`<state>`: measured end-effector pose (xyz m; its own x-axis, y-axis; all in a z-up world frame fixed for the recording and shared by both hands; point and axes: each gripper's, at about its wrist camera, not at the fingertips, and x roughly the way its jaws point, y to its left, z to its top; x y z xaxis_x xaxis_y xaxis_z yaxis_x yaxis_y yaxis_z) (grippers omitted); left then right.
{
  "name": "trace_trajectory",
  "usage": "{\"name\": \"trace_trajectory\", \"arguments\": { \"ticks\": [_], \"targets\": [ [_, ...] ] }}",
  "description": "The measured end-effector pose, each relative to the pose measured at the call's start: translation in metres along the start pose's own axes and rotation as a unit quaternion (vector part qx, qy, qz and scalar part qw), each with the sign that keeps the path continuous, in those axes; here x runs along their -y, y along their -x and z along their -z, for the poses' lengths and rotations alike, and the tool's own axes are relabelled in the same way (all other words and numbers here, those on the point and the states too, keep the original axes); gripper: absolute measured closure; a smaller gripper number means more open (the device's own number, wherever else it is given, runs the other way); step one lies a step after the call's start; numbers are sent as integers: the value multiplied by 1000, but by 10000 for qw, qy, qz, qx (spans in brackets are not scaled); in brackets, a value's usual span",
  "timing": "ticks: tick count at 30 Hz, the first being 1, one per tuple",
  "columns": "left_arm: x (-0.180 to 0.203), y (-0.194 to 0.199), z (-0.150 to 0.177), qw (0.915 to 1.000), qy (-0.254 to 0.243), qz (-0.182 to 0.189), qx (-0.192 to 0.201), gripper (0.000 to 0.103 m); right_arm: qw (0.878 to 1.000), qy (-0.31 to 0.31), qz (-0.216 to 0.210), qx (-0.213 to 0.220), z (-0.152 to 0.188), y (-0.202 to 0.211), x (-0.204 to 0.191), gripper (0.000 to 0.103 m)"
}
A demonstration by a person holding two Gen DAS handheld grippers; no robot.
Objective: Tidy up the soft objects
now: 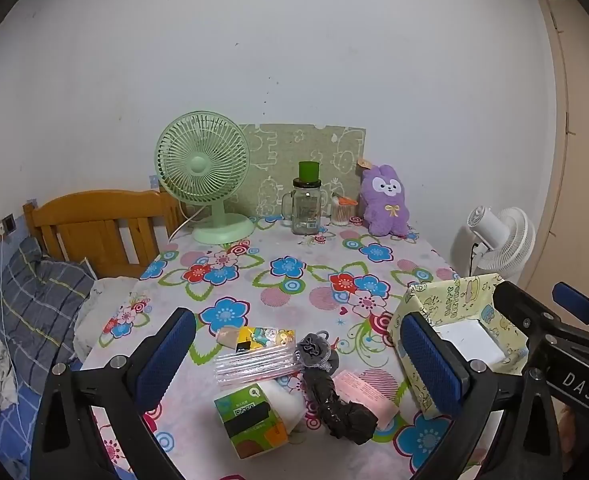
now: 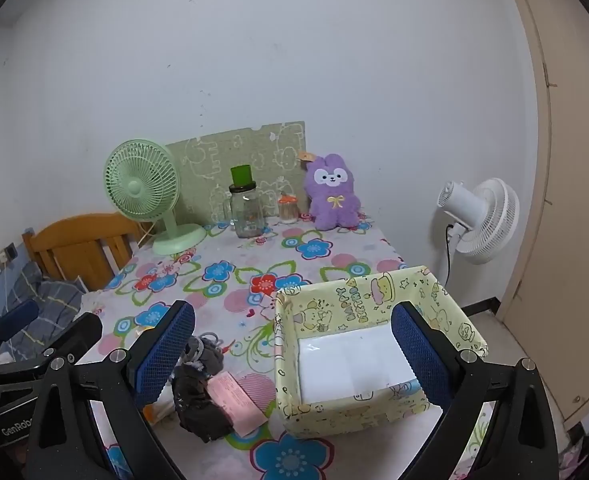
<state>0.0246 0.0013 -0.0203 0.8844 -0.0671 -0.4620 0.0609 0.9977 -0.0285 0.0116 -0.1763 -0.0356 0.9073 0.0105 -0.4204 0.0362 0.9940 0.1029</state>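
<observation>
A pile of small soft things lies at the near edge of the floral table [image 1: 294,280]: a green tissue pack [image 1: 250,420], a dark brown sock [image 1: 340,404], a grey sock [image 1: 316,350], a pink packet [image 1: 368,396], a clear pack of straws [image 1: 254,364] and a small cartoon packet [image 1: 254,338]. My left gripper [image 1: 298,360] is open above this pile, holding nothing. A yellow cartoon box [image 2: 374,360] with a white bottom stands at the right. My right gripper [image 2: 294,352] is open over the box's left wall. The socks [image 2: 198,392] lie left of the box.
At the back stand a green desk fan [image 1: 204,176], a glass jar with a green lid [image 1: 306,204], a cotton swab jar [image 1: 342,210], a purple plush bunny [image 1: 386,200] and a green board. A bed with pillows is left. A white floor fan [image 2: 478,220] is right.
</observation>
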Motion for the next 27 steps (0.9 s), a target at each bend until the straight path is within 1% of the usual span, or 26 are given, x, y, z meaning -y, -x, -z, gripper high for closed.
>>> {"name": "trace_trajectory", "arguments": {
  "ticks": [9, 11, 14, 15, 18, 27],
  "targets": [
    [1, -1, 0, 10000, -5, 2, 0, 0, 10000, -18, 10, -39, -2, 0, 1, 3],
    [1, -1, 0, 10000, -6, 2, 6, 0, 10000, 12, 0, 6, 4, 2, -1, 3],
    [1, 0, 1, 10000, -8, 48, 23, 0, 10000, 38, -15, 7, 1, 4, 0, 3],
    [2, 0, 1, 10000, -21, 31, 38, 0, 10000, 43, -1, -5, 2, -3, -1, 3],
    [1, 2, 3, 10000, -28, 9, 61, 0, 10000, 6, -32, 31, 0, -3, -1, 3],
    [0, 3, 7, 10000, -12, 0, 59, 0, 10000, -8, -13, 44, -4, 4, 0, 3]
  ]
}}
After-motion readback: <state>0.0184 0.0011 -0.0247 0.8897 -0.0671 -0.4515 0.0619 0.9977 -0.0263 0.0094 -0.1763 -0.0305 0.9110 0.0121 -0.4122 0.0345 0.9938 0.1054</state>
